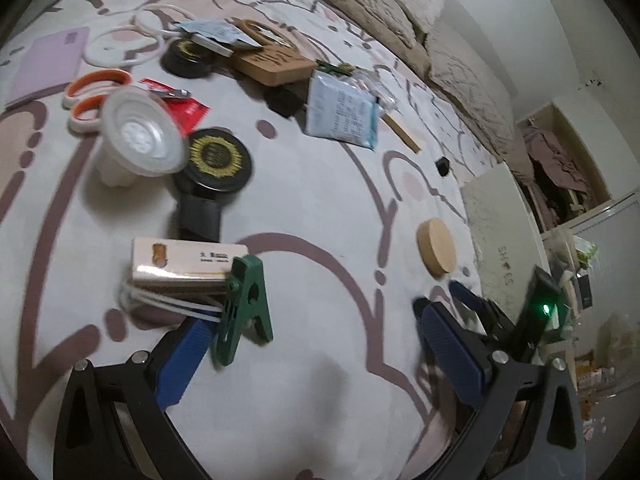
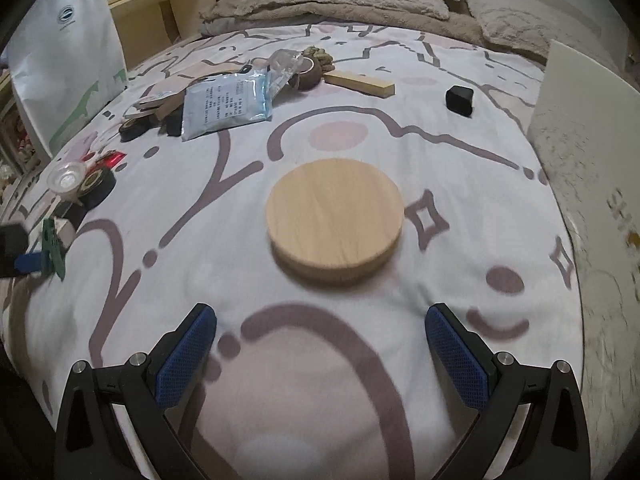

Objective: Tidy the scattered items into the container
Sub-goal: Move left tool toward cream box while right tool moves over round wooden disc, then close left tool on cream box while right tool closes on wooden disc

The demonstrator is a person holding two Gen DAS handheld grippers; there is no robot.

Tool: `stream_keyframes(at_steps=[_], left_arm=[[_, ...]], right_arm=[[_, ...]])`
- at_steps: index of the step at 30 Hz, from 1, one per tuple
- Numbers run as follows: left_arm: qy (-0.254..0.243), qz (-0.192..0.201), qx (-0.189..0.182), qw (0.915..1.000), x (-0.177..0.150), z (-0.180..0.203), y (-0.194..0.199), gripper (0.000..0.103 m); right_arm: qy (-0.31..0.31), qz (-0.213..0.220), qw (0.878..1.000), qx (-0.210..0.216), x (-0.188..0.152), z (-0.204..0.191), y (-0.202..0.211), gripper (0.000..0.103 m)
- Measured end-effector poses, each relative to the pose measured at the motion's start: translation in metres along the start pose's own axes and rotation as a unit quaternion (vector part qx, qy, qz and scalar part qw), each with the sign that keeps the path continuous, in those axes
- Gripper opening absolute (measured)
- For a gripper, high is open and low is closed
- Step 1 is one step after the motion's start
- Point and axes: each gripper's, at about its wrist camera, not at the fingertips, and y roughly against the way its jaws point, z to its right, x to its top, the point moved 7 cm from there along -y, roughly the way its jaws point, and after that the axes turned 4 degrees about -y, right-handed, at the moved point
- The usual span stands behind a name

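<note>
My left gripper [image 1: 316, 344] is open and empty over the patterned bedsheet. A green clip [image 1: 244, 312] clamped on a small box [image 1: 184, 264] lies against its left finger [image 1: 184, 360]. Ahead lie a round black tin [image 1: 216, 164], a clear plastic cup [image 1: 138, 132], orange-handled scissors [image 1: 92, 96] and a blue packet [image 1: 342, 110]. My right gripper [image 2: 320, 356] is open and empty just short of a round wooden lid [image 2: 334, 220], also seen in the left wrist view [image 1: 436, 248]. A white container [image 2: 588, 152] stands at the right.
A wooden stick [image 2: 360, 82], a small black cube [image 2: 459, 100] and a second black tin [image 1: 188, 56] lie farther back. A purple notebook [image 1: 48, 64] and white rings [image 1: 120, 44] lie at far left. Blankets and pillows [image 2: 340, 4] lie behind. A white bag [image 2: 68, 60] stands left.
</note>
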Motion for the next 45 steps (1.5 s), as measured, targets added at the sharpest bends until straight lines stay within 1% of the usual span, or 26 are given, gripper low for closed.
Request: stream_keyframes(at_steps=[3,6,8,13,16,19,22,23,25,28,30,32,35,39,40,42,45], left_arm=[[-0.009,-0.004,-0.006,0.9999,-0.001,0.008,-0.005,0.103],[-0.016,-0.015,-0.026,0.9994,-0.003,0.019,-0.012,0.103],[-0.025,-0.021,-0.032,0.9990,-0.005,0.025,-0.016,0.103],[-0.064,-0.033,-0.027,0.9970,-0.013,0.044,-0.025,0.103],[-0.086,-0.042,-0.037,0.9947,-0.020,0.056,-0.031,0.103],[-0.115,-0.053,-0.050,0.9907,-0.028,0.070,-0.034,0.103],[-0.137,-0.050,-0.050,0.9881,-0.032,0.078,-0.031,0.103],[-0.141,-0.041,-0.042,0.9883,-0.031,0.078,-0.028,0.103],[-0.154,-0.013,-0.012,0.9879,-0.025,0.077,-0.021,0.103],[-0.181,0.037,0.036,0.9822,-0.018,0.075,-0.005,0.103],[-0.194,0.057,0.052,0.9780,-0.016,0.074,0.003,0.103],[-0.202,0.071,0.061,0.9748,-0.013,0.073,0.008,0.103],[-0.204,0.080,0.091,0.9714,-0.007,0.066,0.009,0.103],[-0.179,0.086,0.170,0.9651,0.003,0.039,0.009,0.103],[-0.171,0.086,0.179,0.9651,0.003,0.032,0.010,0.103],[-0.152,0.080,0.184,0.9678,0.005,0.021,0.009,0.103],[-0.139,0.061,0.190,0.9701,0.003,0.011,0.003,0.103]], right_arm=[[0.001,-0.005,1.000,0.003,0.010,0.002,-0.007,0.103],[0.005,-0.005,1.000,0.002,0.019,0.003,-0.013,0.103],[0.004,-0.007,1.000,0.004,0.024,0.005,-0.018,0.103],[0.001,-0.010,1.000,0.007,0.036,0.008,-0.027,0.103],[-0.002,-0.008,1.000,0.012,0.042,0.009,-0.031,0.103],[-0.006,0.000,1.000,0.018,0.047,0.011,-0.032,0.103],[-0.011,0.006,1.000,0.026,0.047,0.012,-0.031,0.103],[-0.013,0.008,0.999,0.029,0.048,0.013,-0.030,0.103],[-0.014,0.011,0.999,0.032,0.048,0.013,-0.030,0.103],[-0.011,0.015,0.999,0.029,0.048,0.011,-0.030,0.103],[-0.009,0.016,0.999,0.027,0.048,0.011,-0.030,0.103],[-0.008,0.016,0.999,0.027,0.048,0.011,-0.029,0.103],[-0.007,0.018,0.999,0.026,0.048,0.011,-0.029,0.103],[-0.008,0.017,0.999,0.027,0.048,0.011,-0.029,0.103],[-0.008,0.017,0.999,0.027,0.048,0.011,-0.029,0.103],[-0.008,0.017,0.999,0.027,0.048,0.011,-0.029,0.103],[-0.008,0.017,0.999,0.026,0.048,0.011,-0.029,0.103]])
